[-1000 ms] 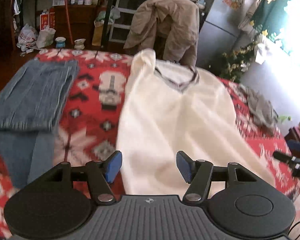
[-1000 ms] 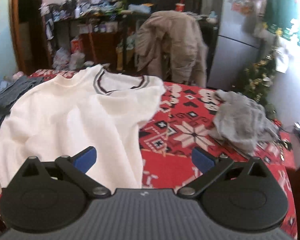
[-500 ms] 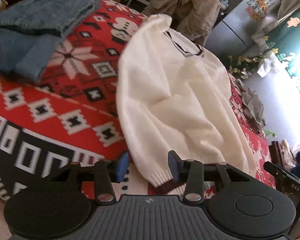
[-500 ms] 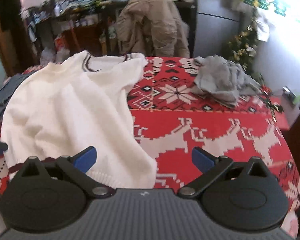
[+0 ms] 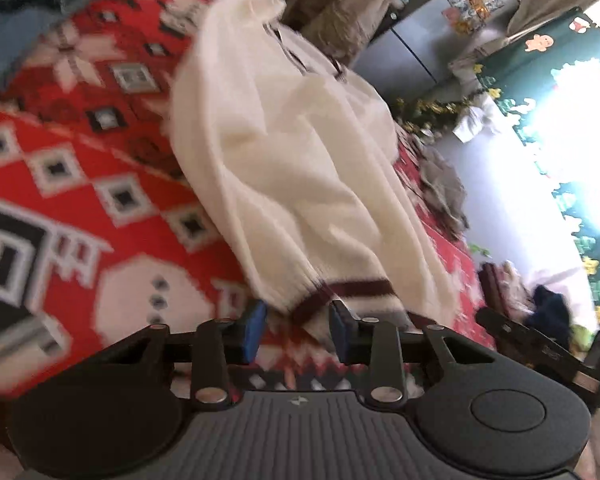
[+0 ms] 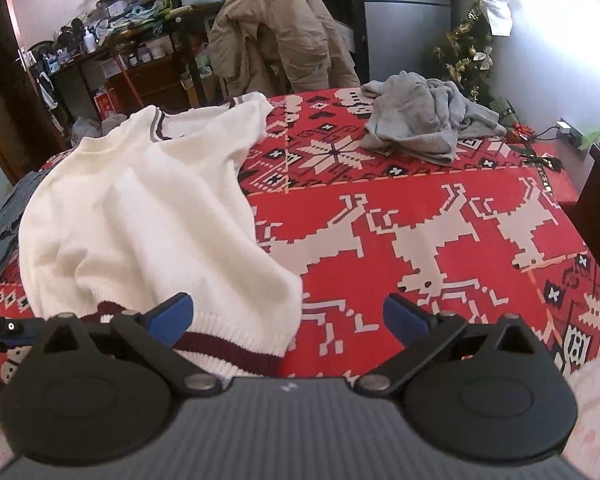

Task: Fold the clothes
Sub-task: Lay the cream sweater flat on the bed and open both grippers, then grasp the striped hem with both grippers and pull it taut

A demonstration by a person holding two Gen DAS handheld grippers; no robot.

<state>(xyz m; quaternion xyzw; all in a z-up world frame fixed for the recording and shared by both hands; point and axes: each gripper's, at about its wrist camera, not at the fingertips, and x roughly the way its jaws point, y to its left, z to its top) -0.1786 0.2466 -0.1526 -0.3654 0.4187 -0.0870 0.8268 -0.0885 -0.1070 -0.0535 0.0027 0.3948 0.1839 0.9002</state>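
**Both grippers at the hem of the sweater, the left one closing**

The step in hand seems to be the first grasp: taking the bottom edge of the white sweater (image 6: pixel 148 216) so that it can be folded. The sweater lies spread on the red patterned cloth (image 6: pixel 440 208), collar at the far side, and its ribbed hem (image 5: pixel 340 296) with the dark red stripe is at the near edge, just in front of both grippers.

The left gripper (image 5: pixel 296 332) is at the left corner of the hem. Its jaws are closing, and the gap between them is already narrow. The corner of the hem lies between the blue pads (image 5: pixel 254 330), but the picture is blurred and I cannot see that the pads press on the knit yet; I judge it is not gripped so far.

The right gripper (image 6: pixel 288 316) has its fingers (image 6: pixel 172 314) wide apart and holds nothing. The right corner of the hem lies between them, nearer to the left finger, which is over the knit; I cannot tell if it touches.

The next move, I think, calls for the left pads to close fully on the hem, through both layers, and for the right gripper to close on its corner. Then both corners can go up together toward the collar. The knit is soft and thick, so a shallow pinch may slip off.

A grey garment (image 6: pixel 420 120) lies crumpled at the far right, and jeans (image 6: pixel 4 216) lie at the left; both are well apart from the sweater's hem.
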